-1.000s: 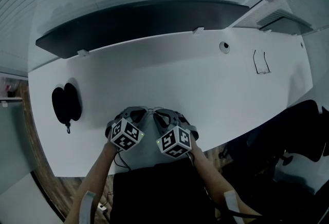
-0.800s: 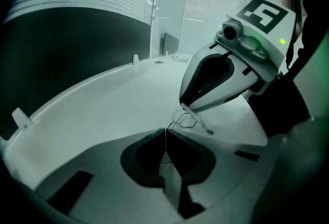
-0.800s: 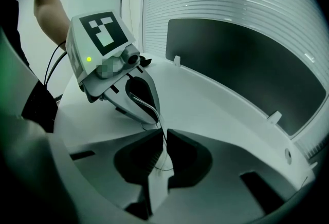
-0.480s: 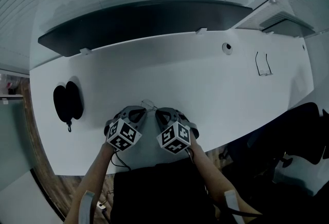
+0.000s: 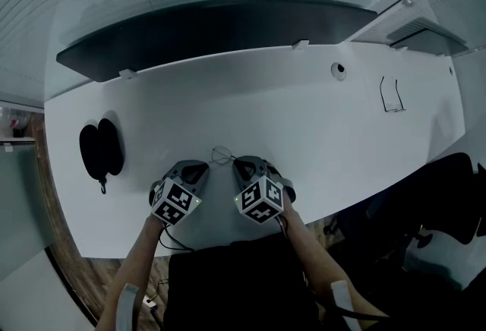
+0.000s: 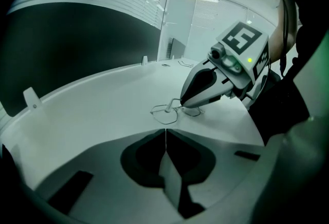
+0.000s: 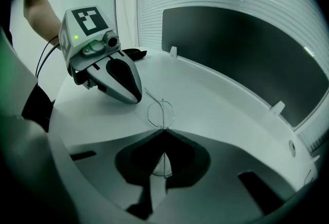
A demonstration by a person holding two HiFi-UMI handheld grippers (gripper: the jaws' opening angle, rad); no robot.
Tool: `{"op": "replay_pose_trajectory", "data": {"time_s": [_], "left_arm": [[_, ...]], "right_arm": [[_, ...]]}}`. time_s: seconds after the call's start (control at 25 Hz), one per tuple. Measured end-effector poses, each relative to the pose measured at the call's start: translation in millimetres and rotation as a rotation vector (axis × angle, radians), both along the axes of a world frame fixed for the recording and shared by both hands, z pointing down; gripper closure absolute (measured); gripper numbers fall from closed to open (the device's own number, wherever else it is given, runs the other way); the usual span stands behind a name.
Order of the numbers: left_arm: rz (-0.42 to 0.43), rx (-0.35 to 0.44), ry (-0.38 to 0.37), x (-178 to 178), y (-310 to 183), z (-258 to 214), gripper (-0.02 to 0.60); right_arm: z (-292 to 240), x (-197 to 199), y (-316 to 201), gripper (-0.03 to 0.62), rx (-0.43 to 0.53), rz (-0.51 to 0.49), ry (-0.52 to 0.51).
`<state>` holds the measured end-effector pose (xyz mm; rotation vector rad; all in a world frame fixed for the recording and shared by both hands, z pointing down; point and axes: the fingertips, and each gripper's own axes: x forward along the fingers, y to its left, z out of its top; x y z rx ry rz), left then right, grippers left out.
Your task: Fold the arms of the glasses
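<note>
Thin wire-framed glasses (image 5: 222, 154) lie on the white table (image 5: 288, 117) just ahead of both grippers. My right gripper (image 5: 243, 165) is shut on the glasses: in the right gripper view one lens (image 7: 160, 112) sticks out beyond the closed jaw tips (image 7: 163, 129) and a thin wire runs back between the jaws. My left gripper (image 5: 193, 169) sits a little to the left of the glasses, shut, with nothing in it. In the left gripper view its tips (image 6: 165, 133) stop short of the glasses (image 6: 167, 113), and the right gripper (image 6: 181, 105) rests its tip on the frame.
A black glasses case (image 5: 99, 151) lies at the table's left side. A dark partition (image 5: 213, 29) runs behind the table. A cable hole (image 5: 337, 70) and a thin wire stand (image 5: 392, 94) are at the far right. A dark chair (image 5: 448, 193) is beyond the right edge.
My left gripper has drawn back to the left, away from the glasses, which now show between the two grippers. The right gripper has stayed put on the frame.
</note>
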<state>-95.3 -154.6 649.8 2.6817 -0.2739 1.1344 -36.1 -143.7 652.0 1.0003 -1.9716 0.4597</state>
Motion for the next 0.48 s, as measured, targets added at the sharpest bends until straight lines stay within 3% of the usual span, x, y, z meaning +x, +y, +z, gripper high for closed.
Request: {"op": "replay_pose_trajectory", "data": {"time_s": [0.48], "left_arm": [[-0.049,-0.011,0.033,2.4,-2.0,-7.5,0.566]], "right_arm": [[-0.3,2.7,-4.7,0.577,-0.014,0.007,-0.007]]}}
